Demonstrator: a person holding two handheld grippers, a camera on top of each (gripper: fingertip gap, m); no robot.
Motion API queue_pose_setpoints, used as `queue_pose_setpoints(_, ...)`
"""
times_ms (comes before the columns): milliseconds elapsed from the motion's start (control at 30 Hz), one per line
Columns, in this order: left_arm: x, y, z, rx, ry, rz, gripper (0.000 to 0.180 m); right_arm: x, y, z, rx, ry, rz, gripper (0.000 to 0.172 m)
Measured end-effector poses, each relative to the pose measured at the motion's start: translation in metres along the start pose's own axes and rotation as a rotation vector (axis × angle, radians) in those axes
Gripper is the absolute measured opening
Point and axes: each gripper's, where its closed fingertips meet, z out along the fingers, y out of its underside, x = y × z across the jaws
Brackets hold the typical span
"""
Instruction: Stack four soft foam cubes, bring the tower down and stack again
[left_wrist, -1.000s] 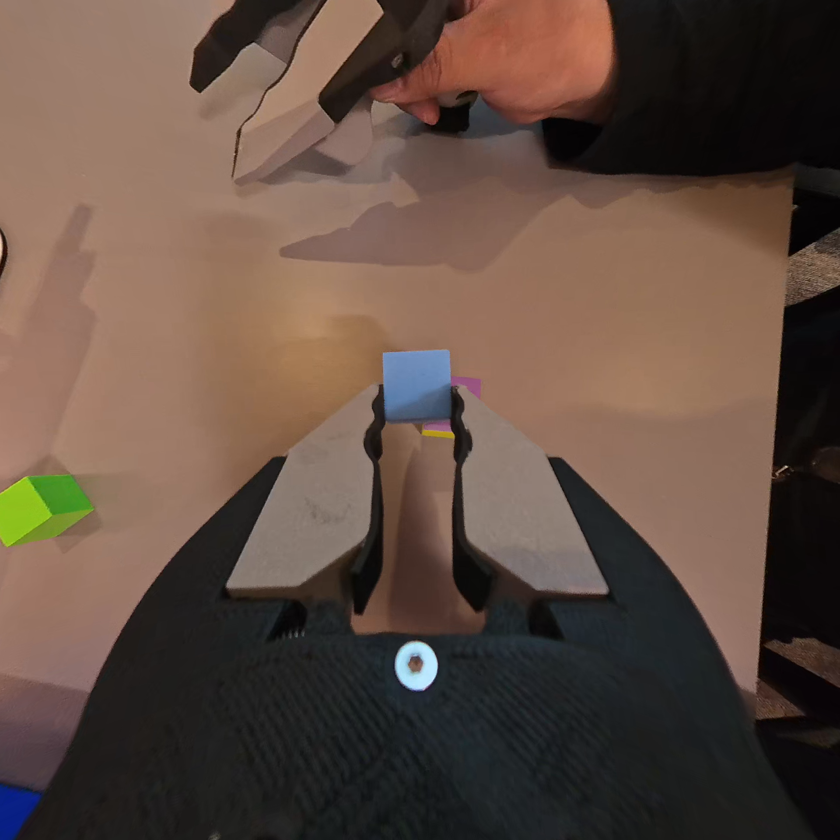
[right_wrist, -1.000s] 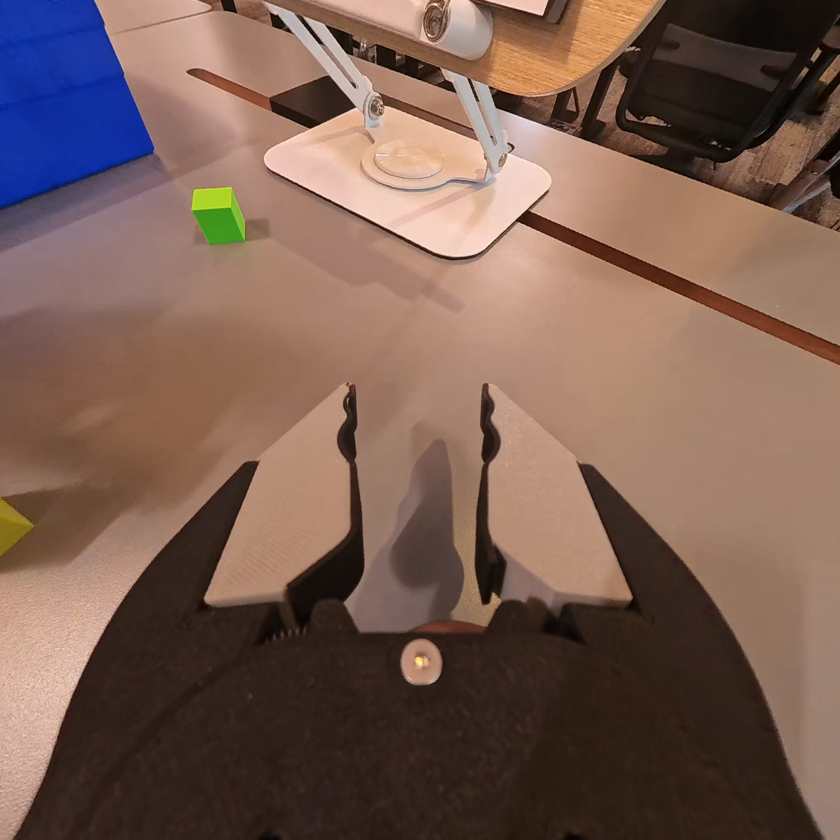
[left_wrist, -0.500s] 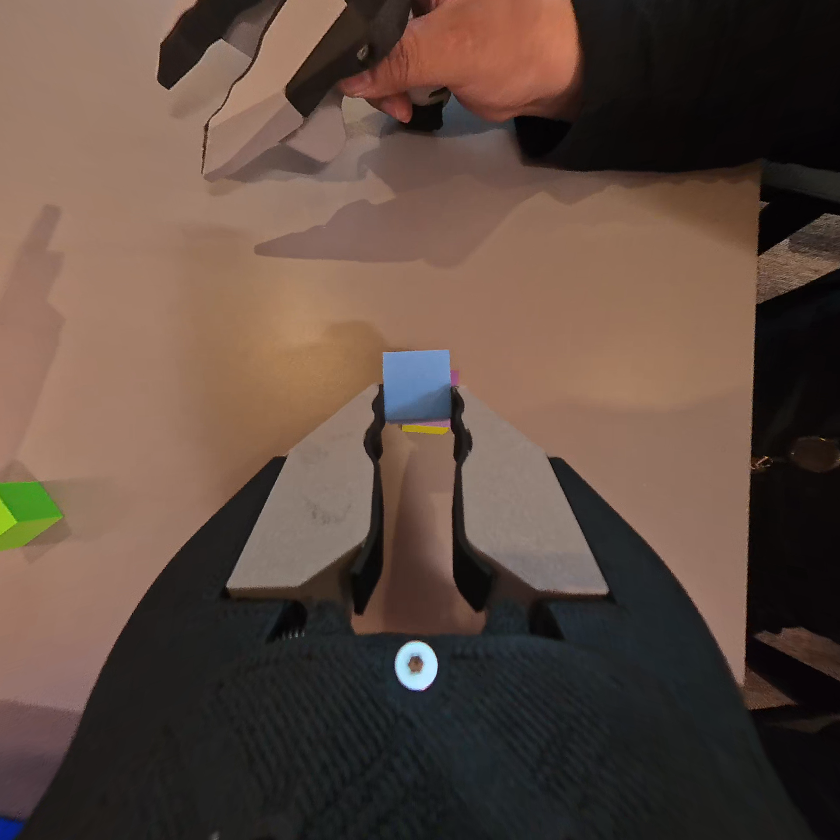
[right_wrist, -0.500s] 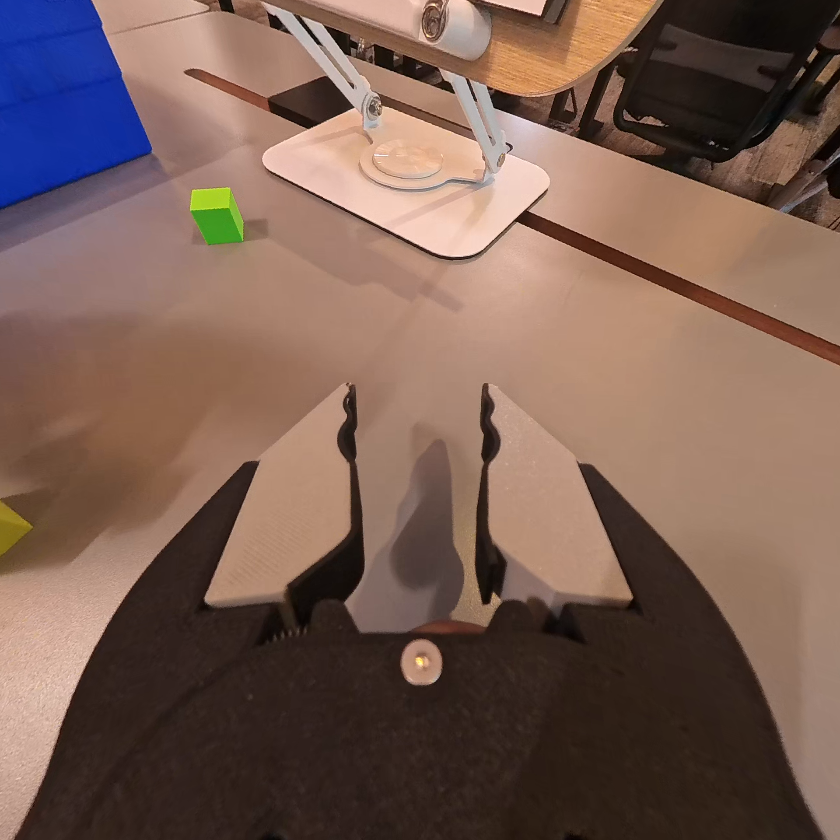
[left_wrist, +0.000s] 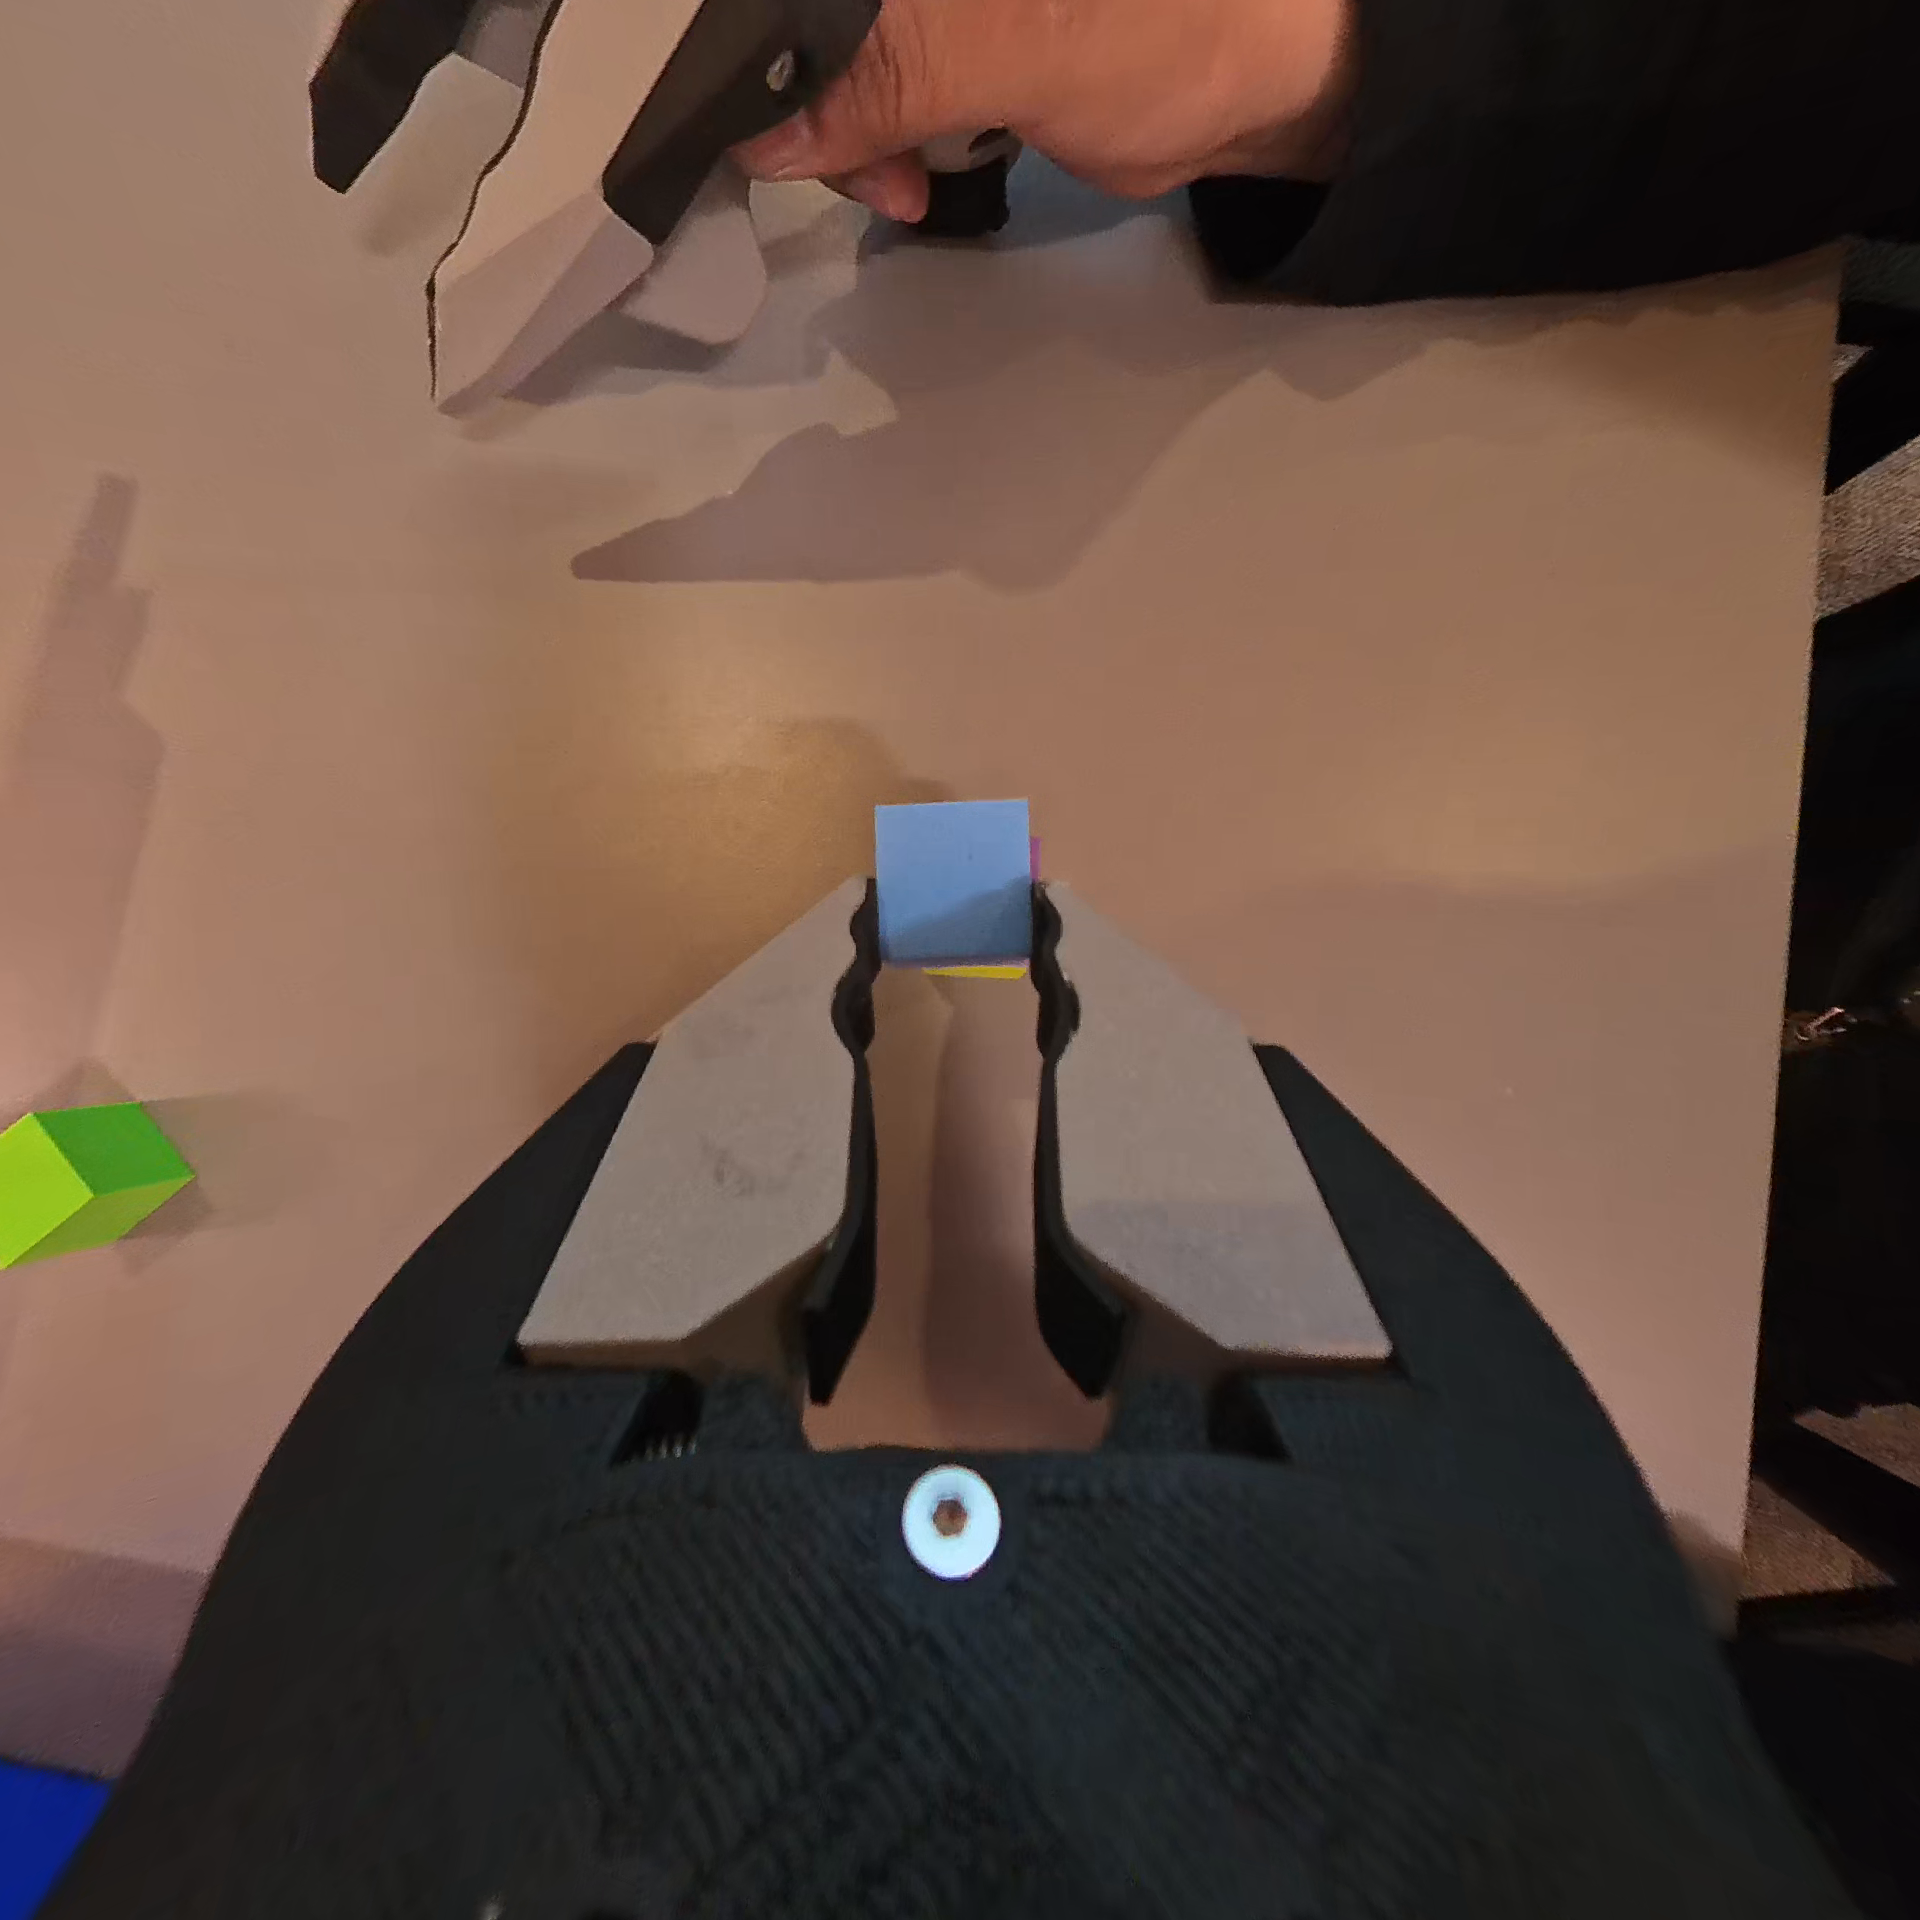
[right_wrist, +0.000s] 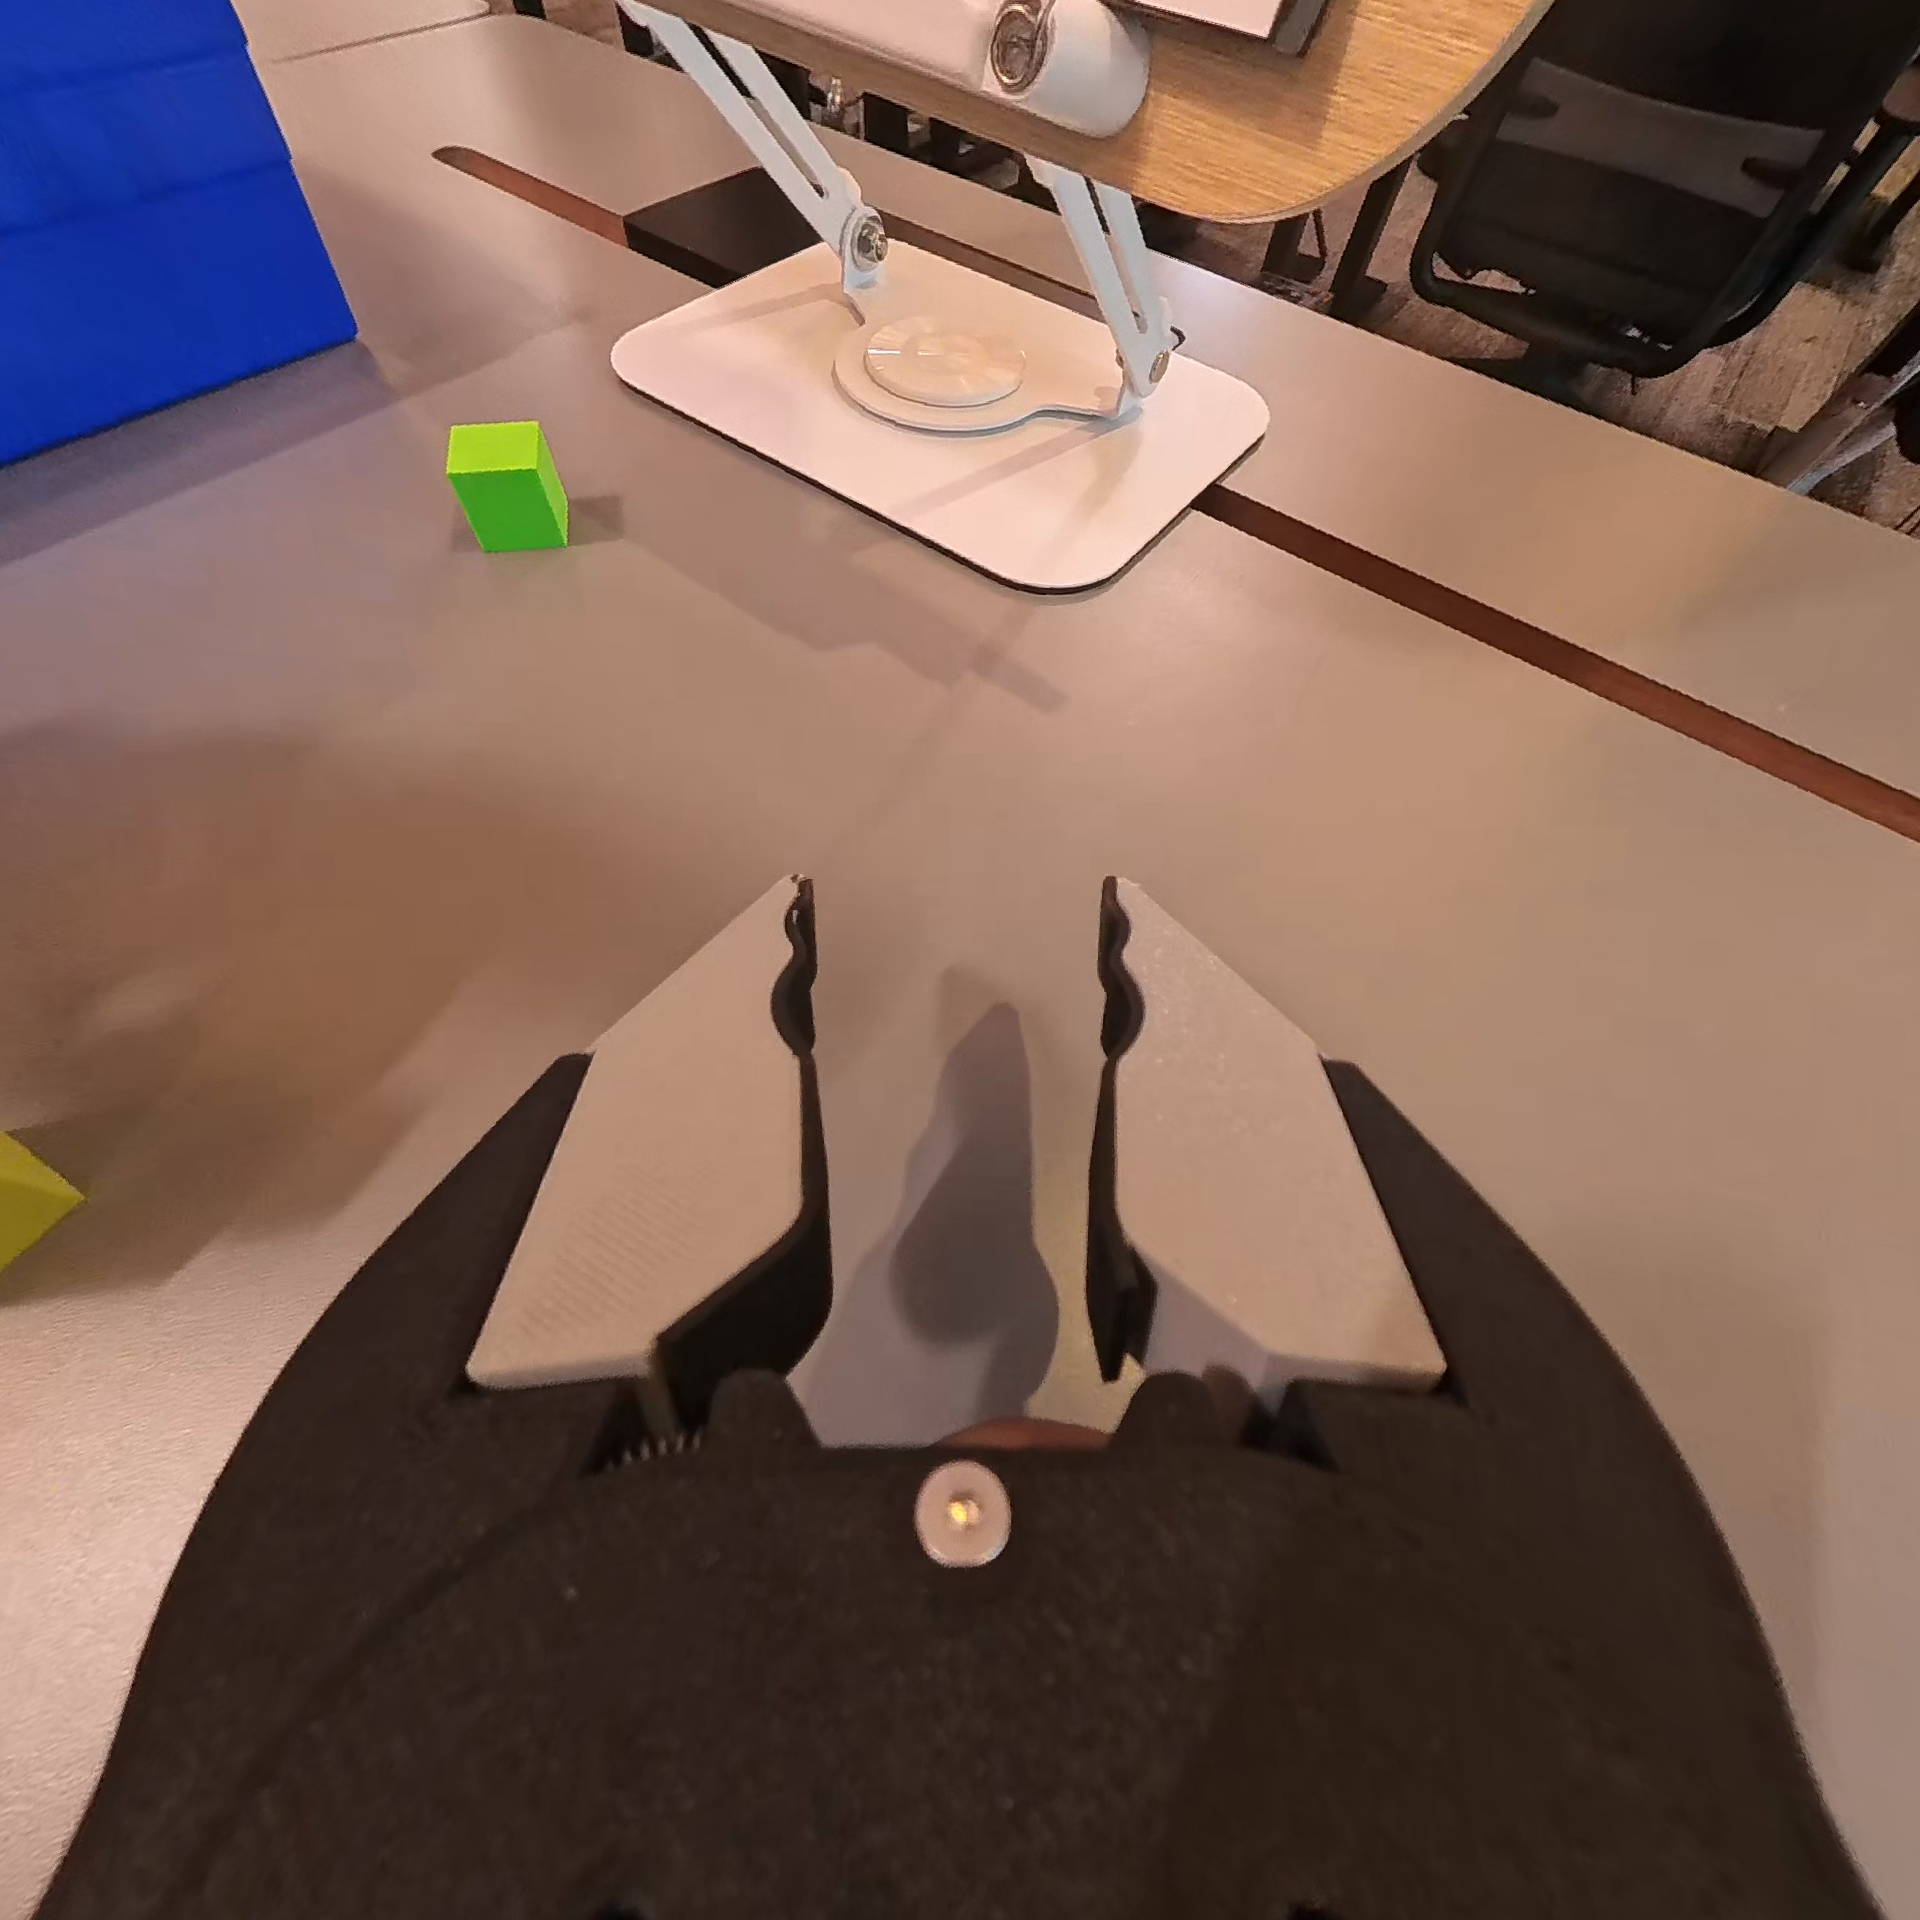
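Note:
In the left wrist view my left gripper (left_wrist: 954, 914) is shut on a light blue foam cube (left_wrist: 952, 878); both pads press its sides. It hangs right over a magenta cube (left_wrist: 1034, 854) and a yellow cube (left_wrist: 977, 971), of which only thin edges show. A green cube (left_wrist: 88, 1179) lies on the table at the left; it also shows in the right wrist view (right_wrist: 509, 483). My right gripper (right_wrist: 956, 904) is open and empty over bare table; it also shows in the left wrist view (left_wrist: 400, 291), far off at the top, held by a hand (left_wrist: 1039, 83).
A white stand base (right_wrist: 935, 416) sits at the back of the grey table (right_wrist: 1351, 779), with a blue block (right_wrist: 135, 208) at the far left. A yellow-green corner (right_wrist: 26, 1195) shows at the left edge. The table's right edge (left_wrist: 1808, 727) is close to my left gripper.
My left gripper has carried the blue cube sideways until it covers the magenta and yellow cubes almost fully. Its grasp stayed the same. My right gripper stayed open and hardly moved.

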Motion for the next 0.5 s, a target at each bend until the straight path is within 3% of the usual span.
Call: queue_pose_setpoints(500, 0.0019, 0.0032, 0.0063, -0.048, -0.018, 0.026, 0.026, 0.0008, 0.0003, 0.0001, -0.001, -0.002, 0.005, 0.052)
